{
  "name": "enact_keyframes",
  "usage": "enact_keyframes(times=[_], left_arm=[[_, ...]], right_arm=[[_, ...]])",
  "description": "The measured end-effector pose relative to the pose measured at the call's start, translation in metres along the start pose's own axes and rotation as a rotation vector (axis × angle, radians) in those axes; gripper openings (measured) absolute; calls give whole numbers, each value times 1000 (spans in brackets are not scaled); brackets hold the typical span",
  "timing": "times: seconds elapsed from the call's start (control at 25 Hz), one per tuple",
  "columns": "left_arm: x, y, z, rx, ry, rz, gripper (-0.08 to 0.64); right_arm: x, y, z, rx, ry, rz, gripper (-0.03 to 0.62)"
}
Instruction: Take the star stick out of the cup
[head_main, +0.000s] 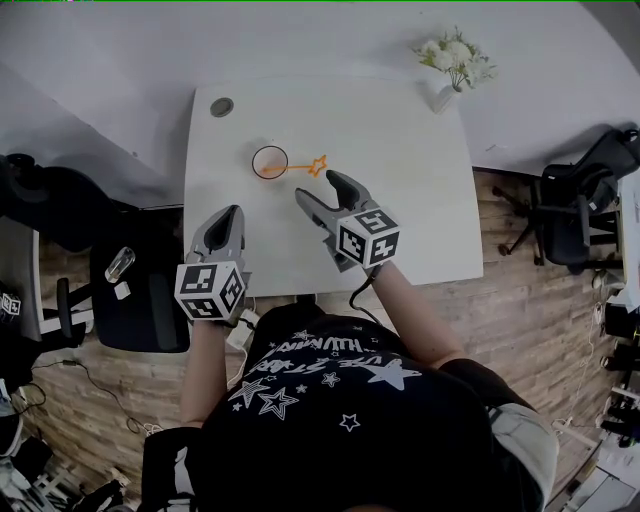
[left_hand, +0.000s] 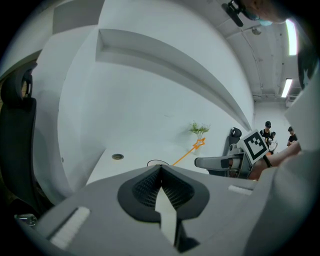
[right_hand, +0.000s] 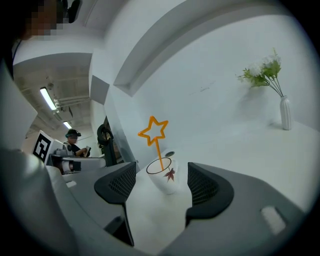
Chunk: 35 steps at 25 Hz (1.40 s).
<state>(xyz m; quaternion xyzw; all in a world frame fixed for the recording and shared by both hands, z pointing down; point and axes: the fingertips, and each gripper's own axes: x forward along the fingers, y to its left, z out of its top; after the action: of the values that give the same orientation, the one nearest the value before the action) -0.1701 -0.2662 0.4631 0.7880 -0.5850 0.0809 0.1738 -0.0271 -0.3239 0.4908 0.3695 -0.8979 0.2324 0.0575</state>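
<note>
Head view first. Closest to me is the person's black shirt (head_main: 340, 400) with its white stars, both forearms reaching out over the white table (head_main: 420, 200). The left gripper (head_main: 230, 215) hangs over the near table edge. The right gripper (head_main: 318, 188) is further in. Just ahead of its tips stands the cup (head_main: 270, 162), a little to their left. The star stick (head_main: 317, 165) sits in it, leaning so that the orange star hangs right off the tips, not touching them. Far beyond that gripper, to its right, a vase of flowers (head_main: 455, 62) stands at the table corner.

Now the left gripper view: its jaws are pressed together with nothing between them. Past the tips I catch the cup's dark rim, and the stick slants up and right towards the other gripper.

Right gripper view: the jaws are spread wide and empty. The cup sits straight ahead, framed between the two pads but beyond them, untouched, a small red leaf mark on its side. The stick rises from it, star uppermost. The vase stands far off right.
</note>
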Motion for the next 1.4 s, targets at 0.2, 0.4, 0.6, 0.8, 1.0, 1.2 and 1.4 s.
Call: enact_keyframes(times=[0.2,0.4,0.6,0.8,1.0,1.2,1.4], left_arm=[[7,14,0,-14,4,14,3],[15,22,0,-19,11,21,3],[21,26,4,-20,8,22,3],[24,30,3,-17,16,25,3],[23,34,1,-20,20,29,3],[23,38,-1,-22,22,27,3],[24,40,1,-19,15,20,3]], right_arm=[[16,-1,2,-13,6,7,305],[28,-1,3,-21,13,20,290],[38,-1,5,-24,18,32,262],[45,2,3,-18,28,53,206],[50,6,1,-18,39,65,156],[53,7,0,-20,45,60,123],[54,6,-1,-31,54,44,84]])
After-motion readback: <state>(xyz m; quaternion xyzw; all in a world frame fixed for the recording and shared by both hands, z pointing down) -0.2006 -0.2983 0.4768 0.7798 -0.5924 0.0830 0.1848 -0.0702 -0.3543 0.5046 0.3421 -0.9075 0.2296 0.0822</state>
